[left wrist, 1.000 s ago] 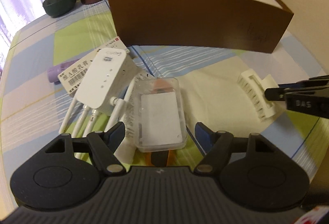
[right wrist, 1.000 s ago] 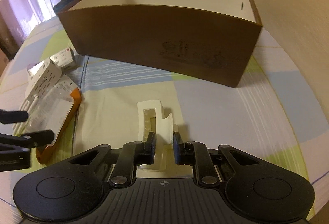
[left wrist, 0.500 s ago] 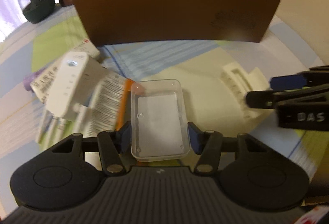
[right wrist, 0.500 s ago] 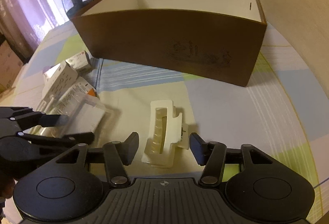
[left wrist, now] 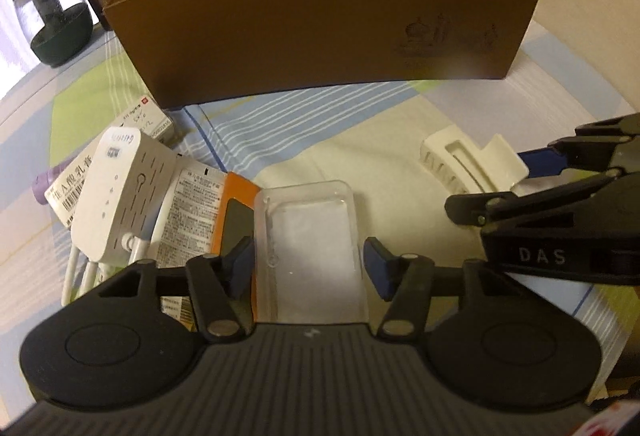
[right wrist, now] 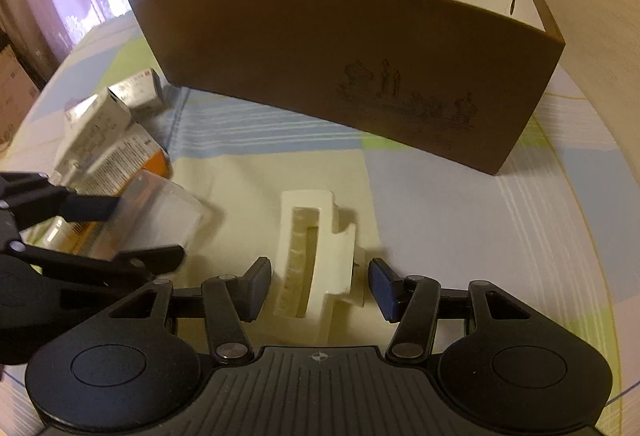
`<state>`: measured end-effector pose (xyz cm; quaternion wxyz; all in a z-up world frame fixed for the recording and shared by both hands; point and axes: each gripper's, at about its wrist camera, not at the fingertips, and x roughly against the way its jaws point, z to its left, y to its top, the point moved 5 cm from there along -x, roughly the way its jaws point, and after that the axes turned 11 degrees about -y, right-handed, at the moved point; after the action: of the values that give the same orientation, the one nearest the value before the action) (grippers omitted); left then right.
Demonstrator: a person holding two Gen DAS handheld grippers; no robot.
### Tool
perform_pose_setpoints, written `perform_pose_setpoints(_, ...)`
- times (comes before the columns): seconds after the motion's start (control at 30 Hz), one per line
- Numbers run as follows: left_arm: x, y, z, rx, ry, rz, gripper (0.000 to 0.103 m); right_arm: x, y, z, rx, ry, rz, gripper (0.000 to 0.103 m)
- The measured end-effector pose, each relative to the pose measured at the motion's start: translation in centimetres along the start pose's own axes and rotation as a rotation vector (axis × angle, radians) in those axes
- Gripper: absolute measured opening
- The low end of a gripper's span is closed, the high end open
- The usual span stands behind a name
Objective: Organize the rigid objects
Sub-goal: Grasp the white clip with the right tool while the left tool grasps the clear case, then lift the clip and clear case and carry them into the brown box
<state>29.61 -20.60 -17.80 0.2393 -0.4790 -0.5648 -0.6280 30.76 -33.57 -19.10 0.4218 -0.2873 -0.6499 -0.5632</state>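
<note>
Left wrist view first: far to the left we see a white plastic gadget with thin white legs (left wrist: 114, 196) lying on some paper boxes with print (left wrist: 192, 204). Next comes the clear flat plastic case (left wrist: 310, 248). It lies on the striped cloth table (left wrist: 320, 124), with one edge on an orange card box (left wrist: 240, 196). We have put our left gripper (left wrist: 308, 270) around the case, one blue pad on each long side. The left pad looks pressed on the case. The right pad seems to have a thin gap, so we cannot say the hold is tight. We think we hold it across its narrow way because that fits between the fingers. Its long side points away from us, toward the big brown cardboard box with white inside (left wrist: 320, 28).

Further right lies the cream plastic hair claw clip (right wrist: 316, 252), also long-side toward the brown box. Our right gripper (right wrist: 318, 288) sits around it and its jaws are closing. The clip is between the pads but they do not touch it yet.

We think both things go into the brown box next.
</note>
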Motion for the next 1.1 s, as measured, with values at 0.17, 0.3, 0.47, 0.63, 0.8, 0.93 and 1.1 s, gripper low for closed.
perform_pose_setpoints(0.17, -0.3, 0.0, -0.5, 0.022, -0.011, 0.008, 0.053, -0.1, -0.1, -1.2, 0.019, -0.015, -0.003, 0.043)
perform_pose_setpoints(0.3, -1.1, 0.1, -0.3, 0.058, -0.016, 0.029, 0.052, -0.2, 0.1, -1.7, 0.019, -0.012, -0.001, 0.044)
perform_pose_setpoints(0.47, -1.4, 0.3, -0.3, 0.059, -0.009, 0.026, 0.052, -0.2, 0.1, -1.7, 0.055, -0.013, -0.006, 0.043)
perform_pose_setpoints(0.63, -1.1, 0.5, -0.3, 0.058, 0.003, 0.028, 0.052, 0.5, 0.6, -2.1, 0.055, -0.006, 0.004, 0.038)
perform_pose_setpoints(0.8, 0.1, 1.4, -0.1, 0.068, 0.016, 0.011, 0.052, 1.9, 1.7, -2.6, 0.061, 0.024, -0.009, 0.038)
perform_pose_setpoints(0.93, 1.7, 2.0, 0.2, 0.085, 0.02, -0.012, 0.052, 3.7, 2.8, -2.7, 0.059, 0.051, -0.04, 0.038)
perform_pose_setpoints(1.1, 4.0, 3.1, 0.5, 0.1, 0.035, -0.048, 0.052, 6.2, 4.5, -2.9, 0.06, 0.083, -0.092, 0.038)
